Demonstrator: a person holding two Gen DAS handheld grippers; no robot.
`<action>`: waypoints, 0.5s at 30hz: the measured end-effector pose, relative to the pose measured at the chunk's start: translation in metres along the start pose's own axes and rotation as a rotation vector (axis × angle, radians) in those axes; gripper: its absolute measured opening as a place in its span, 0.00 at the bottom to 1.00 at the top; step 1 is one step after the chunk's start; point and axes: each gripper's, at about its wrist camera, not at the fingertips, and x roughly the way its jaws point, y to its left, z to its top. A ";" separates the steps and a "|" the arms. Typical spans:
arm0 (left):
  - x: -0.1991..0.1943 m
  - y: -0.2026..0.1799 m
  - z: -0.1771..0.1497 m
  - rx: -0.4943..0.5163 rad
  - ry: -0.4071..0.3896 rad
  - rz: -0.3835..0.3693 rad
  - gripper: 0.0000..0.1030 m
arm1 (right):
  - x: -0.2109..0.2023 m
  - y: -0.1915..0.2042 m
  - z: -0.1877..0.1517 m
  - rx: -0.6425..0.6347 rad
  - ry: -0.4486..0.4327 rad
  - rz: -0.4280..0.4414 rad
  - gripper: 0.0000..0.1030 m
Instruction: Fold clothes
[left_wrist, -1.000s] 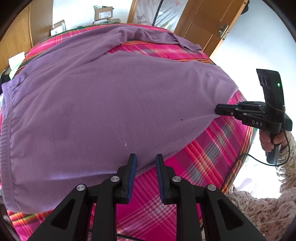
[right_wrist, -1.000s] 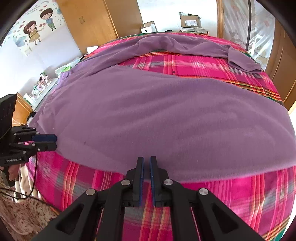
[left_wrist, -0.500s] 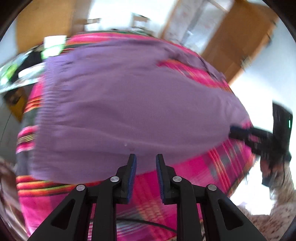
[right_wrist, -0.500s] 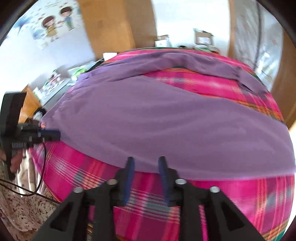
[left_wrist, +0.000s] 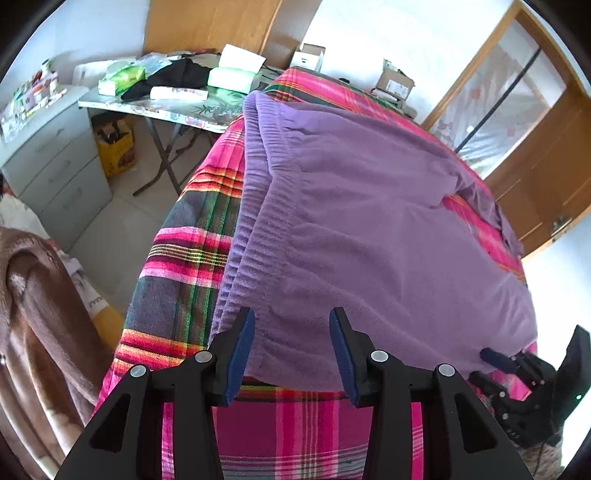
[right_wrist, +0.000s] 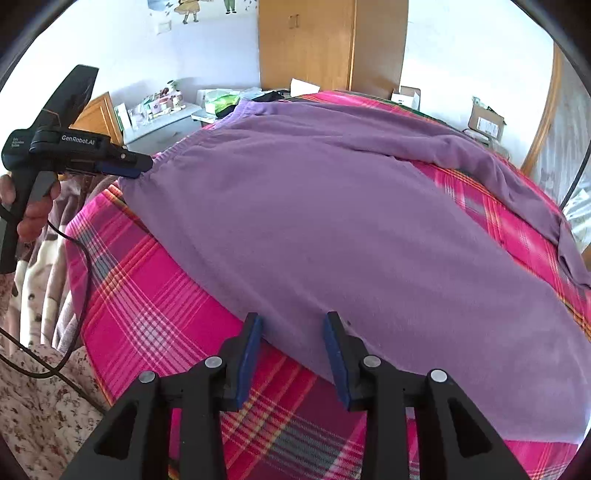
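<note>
The bed (left_wrist: 280, 424) fills the room ahead of your jaws, covered in a bright pink plaid blanket (right_wrist: 147, 295) with grey, green and orange bands along its edge. Beyond it stand a tall wooden wardrobe (right_wrist: 306, 40), white walls, and a wall sticker of cartoon children (right_wrist: 192, 7) high up in the right wrist view. Wooden doors with glass panels (left_wrist: 517, 110) stand past the far right of the bed.

To the far left of your left jaws, a folding tabletop (left_wrist: 162, 99) carries tissue packs, a black cloth and papers, with a grey chest of drawers (left_wrist: 51, 155) beside it and a yellow bag underneath. Cardboard boxes (right_wrist: 484, 122) sit on the floor at the far side of the bed.

The purple sweater (left_wrist: 369, 221) lies spread flat across the blanket, its ribbed hem at the left jaws, one sleeve trailing off to the far right.

Your left gripper (left_wrist: 291, 343) has just been widening its jaws; they stand about halfway apart, straddling the hem corner without pressing it. Your right gripper (right_wrist: 291, 343) has likewise just been parting; its jaws stand halfway apart over the sweater's near edge, gripping nothing.

The side of your left gripper reads "GenRobot.AI" in the right wrist view; smaller print beside it is too small to read.
</note>
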 end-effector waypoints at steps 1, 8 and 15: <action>0.001 0.000 0.000 0.005 0.000 0.002 0.43 | 0.000 0.001 0.000 0.001 -0.002 0.004 0.34; 0.001 0.005 0.001 -0.011 -0.004 -0.023 0.42 | 0.000 0.014 0.000 -0.057 -0.011 -0.005 0.04; -0.004 0.008 -0.003 -0.009 0.000 -0.039 0.42 | -0.012 0.022 -0.001 -0.054 -0.014 0.000 0.02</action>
